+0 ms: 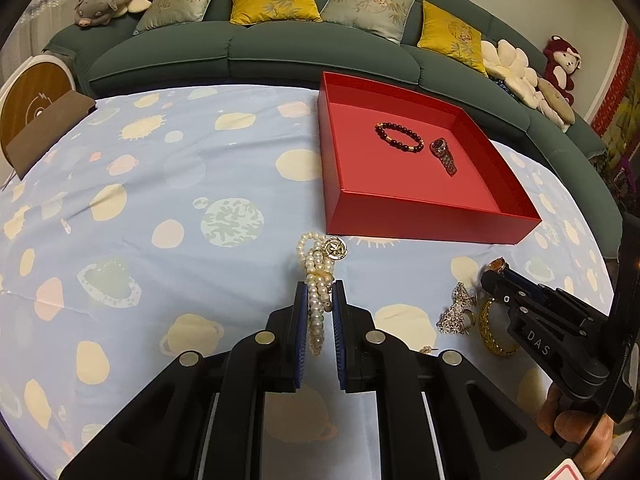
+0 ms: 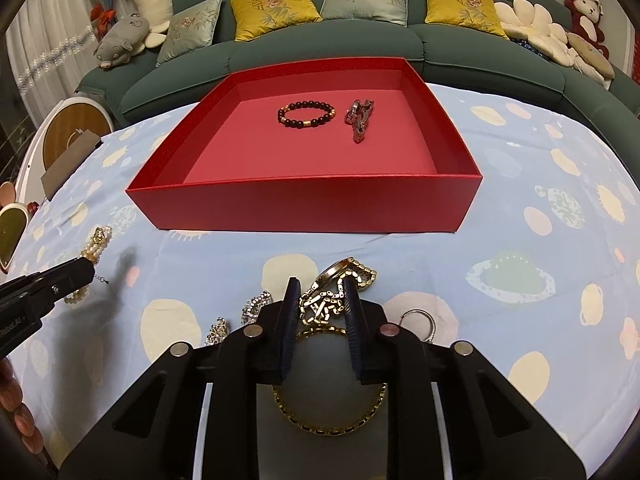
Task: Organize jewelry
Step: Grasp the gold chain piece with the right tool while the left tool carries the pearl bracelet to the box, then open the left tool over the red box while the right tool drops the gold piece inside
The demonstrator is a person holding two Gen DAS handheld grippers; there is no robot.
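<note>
The red box [image 2: 304,204] sits open on the worktop [image 2: 520,184], which is covered in a pale blue cloth printed with planets, and it already holds two pieces side by side on its floor: a dark beaded bracelet [image 2: 306,115] and a silver watch [image 2: 360,120] just to its right, near but not touching. That looks like the finished part of the job; the larger share is still outside the box. Nearest the box's front wall, a bundle of pearl strands with a round gold pendant [image 1: 318,280] lies between the left gripper [image 1: 320,292] and its blue-padded fingers [image 1: 301,320], which are drawn in close around the strands and appear to be pinching them, though whether the pearls have left the cloth I cannot tell. To the right, the right gripper [image 2: 320,308] straddles a gold link watch [image 2: 340,284]; its fingers are narrowed around the band but a gap shows on each side, so I judge them not yet clamped. Under and around that gripper lie a gold bangle [image 2: 332,420], two sparkling rhinestone pieces [image 2: 256,304] and a thin silver ring [image 2: 420,320], all loose on the cloth and well short of the box. By this count two items are stowed and at least five remain. Beyond the worktop stands a green sofa [image 2: 360,60] with cushions.
</note>
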